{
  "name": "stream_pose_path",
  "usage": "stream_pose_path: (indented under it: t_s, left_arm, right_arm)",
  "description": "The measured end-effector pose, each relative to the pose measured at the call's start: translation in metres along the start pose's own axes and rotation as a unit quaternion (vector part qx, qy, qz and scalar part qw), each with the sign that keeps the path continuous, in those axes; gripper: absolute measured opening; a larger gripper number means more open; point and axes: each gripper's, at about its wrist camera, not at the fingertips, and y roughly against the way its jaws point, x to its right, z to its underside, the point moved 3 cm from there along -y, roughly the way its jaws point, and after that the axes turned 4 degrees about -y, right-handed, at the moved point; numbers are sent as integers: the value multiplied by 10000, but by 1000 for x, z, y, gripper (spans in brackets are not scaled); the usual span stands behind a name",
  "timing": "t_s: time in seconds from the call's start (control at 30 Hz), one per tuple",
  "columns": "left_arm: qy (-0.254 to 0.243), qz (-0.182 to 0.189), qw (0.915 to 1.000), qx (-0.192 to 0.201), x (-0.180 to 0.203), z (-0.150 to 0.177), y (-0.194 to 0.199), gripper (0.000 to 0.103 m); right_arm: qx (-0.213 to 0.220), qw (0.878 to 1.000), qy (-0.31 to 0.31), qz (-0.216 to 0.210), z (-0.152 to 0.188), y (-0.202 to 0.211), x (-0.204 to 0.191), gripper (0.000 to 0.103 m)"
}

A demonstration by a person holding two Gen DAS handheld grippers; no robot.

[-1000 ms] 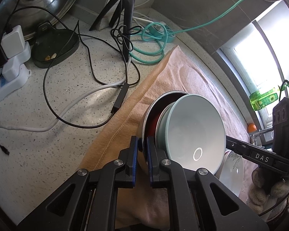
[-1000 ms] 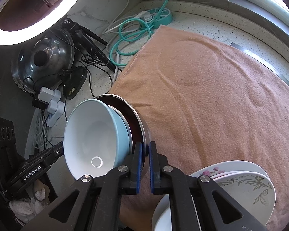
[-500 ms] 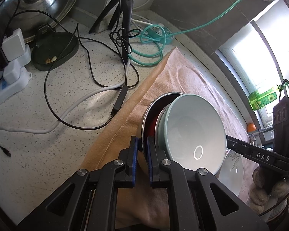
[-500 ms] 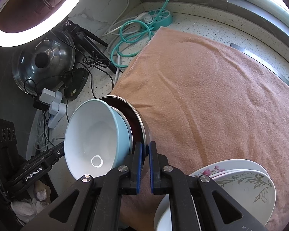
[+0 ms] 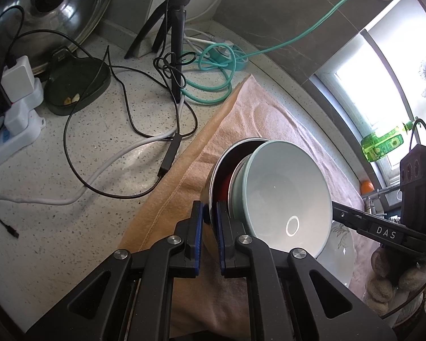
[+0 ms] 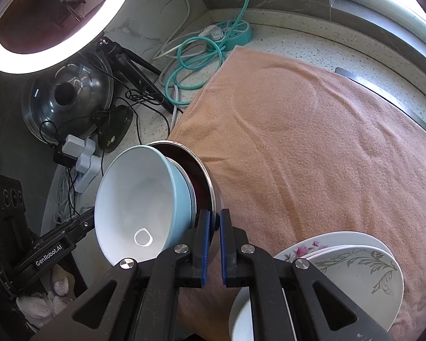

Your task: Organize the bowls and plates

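Above the towel (image 6: 312, 147), both grippers, left (image 5: 210, 216) and right (image 6: 214, 224), pinch the steel bowl's (image 5: 217, 170) rim, blue bowl (image 5: 284, 199) nested inside, plates (image 6: 352, 278) nearby.

Speckled counter (image 5: 71, 221) w/ towel (image 6: 312, 147), cables (image 5: 127, 130)

Left claw (image 5: 210, 216) and right claw (image 6: 215, 227) are both clamped nearly closed.
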Motion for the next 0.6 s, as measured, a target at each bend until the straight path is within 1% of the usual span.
stream_pose_path:
  t_s: [0.3,0.6]
  left_arm:
    - [-138,99,9998,105,12,-8,8,7]
    - [-433,222,9986,225,35,-18,19,8]
  right_arm:
    - [180,9998,-59,-27,-3,18,1,6]
    - [328,9992,-228,-44,-1,41,10,6]
